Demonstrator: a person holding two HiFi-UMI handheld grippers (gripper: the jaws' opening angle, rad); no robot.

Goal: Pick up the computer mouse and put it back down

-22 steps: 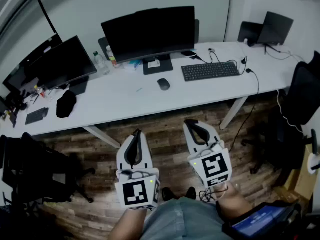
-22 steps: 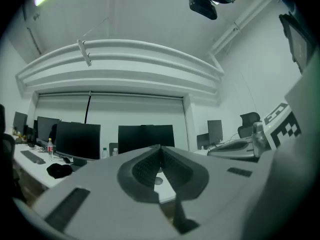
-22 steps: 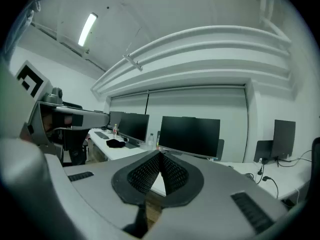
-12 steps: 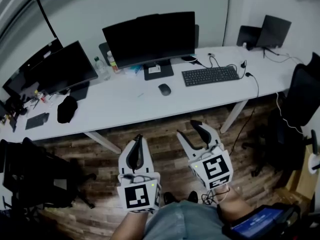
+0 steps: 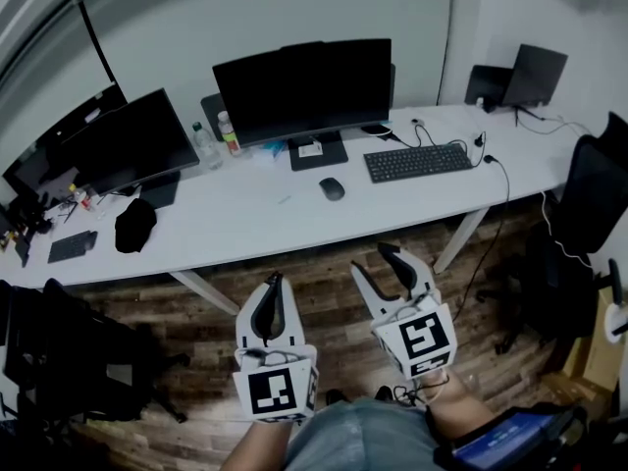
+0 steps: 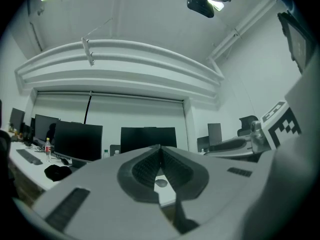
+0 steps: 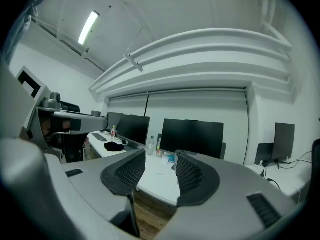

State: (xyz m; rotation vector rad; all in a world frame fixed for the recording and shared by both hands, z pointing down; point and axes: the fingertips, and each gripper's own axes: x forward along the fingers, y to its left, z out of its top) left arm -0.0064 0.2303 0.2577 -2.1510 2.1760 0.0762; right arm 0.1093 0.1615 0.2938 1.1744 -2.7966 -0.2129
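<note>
A dark computer mouse (image 5: 332,188) lies on the white desk (image 5: 245,214), in front of the middle monitor (image 5: 302,86). Both grippers hang level over the wooden floor, short of the desk's front edge and well apart from the mouse. My left gripper (image 5: 274,280) is shut with nothing in it; in the left gripper view its pads meet (image 6: 160,148) and the mouse (image 6: 161,182) shows small below them. My right gripper (image 5: 376,260) is open and empty; in the right gripper view its jaws (image 7: 160,160) frame the desk top.
A black keyboard (image 5: 419,162) lies right of the mouse, with cables beyond it. A second monitor (image 5: 132,140), a bottle (image 5: 204,143) and a black cap (image 5: 134,226) occupy the desk's left. Black chairs stand at the left (image 5: 59,351) and right (image 5: 594,189).
The right gripper's jaws have spread apart from a shut look. The head view has shifted, so the desk and mouse sit lower and slightly further right in the frame.
</note>
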